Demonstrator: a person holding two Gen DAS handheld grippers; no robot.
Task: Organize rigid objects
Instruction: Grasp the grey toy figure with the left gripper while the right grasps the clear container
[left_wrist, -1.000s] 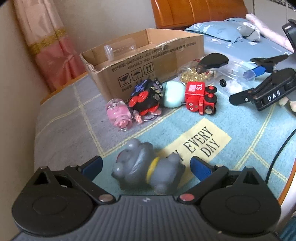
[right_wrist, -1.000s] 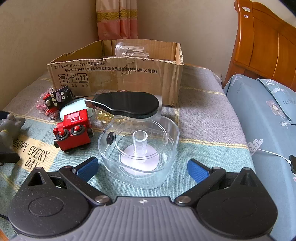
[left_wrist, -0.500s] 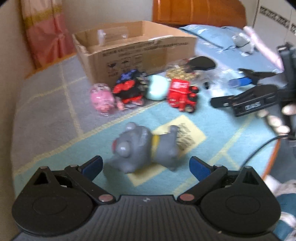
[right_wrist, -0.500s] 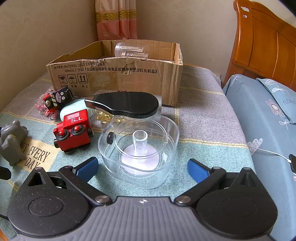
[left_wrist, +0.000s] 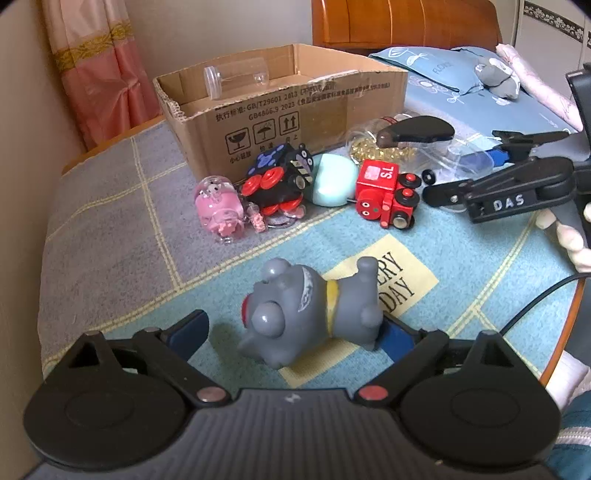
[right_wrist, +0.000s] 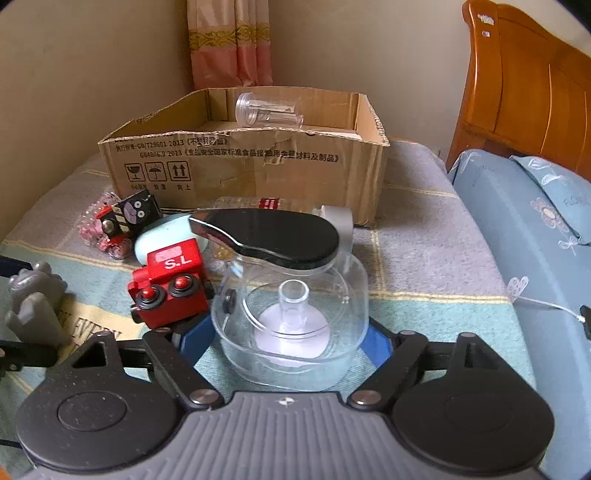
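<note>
Two grippers, each lined up on its own item; risks per view below, positions given relative to the cardboard box (left_wrist: 280, 107).

Left wrist view: left gripper (left_wrist: 293, 334) has jaws spread, nothing clamped. Grey toy dog (left_wrist: 314, 310) lies on its side between the blue pads, well in front of the box on the blanket (left_wrist: 110, 236). Right pad looks tucked just under or against the dog's hind end; left pad stands apart from the snout. Risk: the dog is rounded and lumpy, so an off-centre squeeze could roll it or pop it forward out of the jaws. Closing on snout and rump rather than the body makes that more likely. Soft blanket gives little support to push against.

Also here: pink pig toy (left_wrist: 218, 206), black-and-red toy (left_wrist: 277, 181) and red train (left_wrist: 384, 195) sit in a row just in front of the box.

Right wrist view: right gripper (right_wrist: 291, 338) has jaws spread, straddling the clear bowl (right_wrist: 291, 317), pads near its walls; I can't tell if they touch. Bowl sits in front of the box, black-lidded piece (right_wrist: 273, 236) resting on its far rim. Risks: smooth curved plastic can slip upward out of a pinch; the lid piece looks loose and could slide off on lift. The red train is just beside the left pad, so closing or sweeping may knock it.

Clear jar (right_wrist: 266, 110) is already in the box, lying on its side, and could roll when things get dropped in.
</note>
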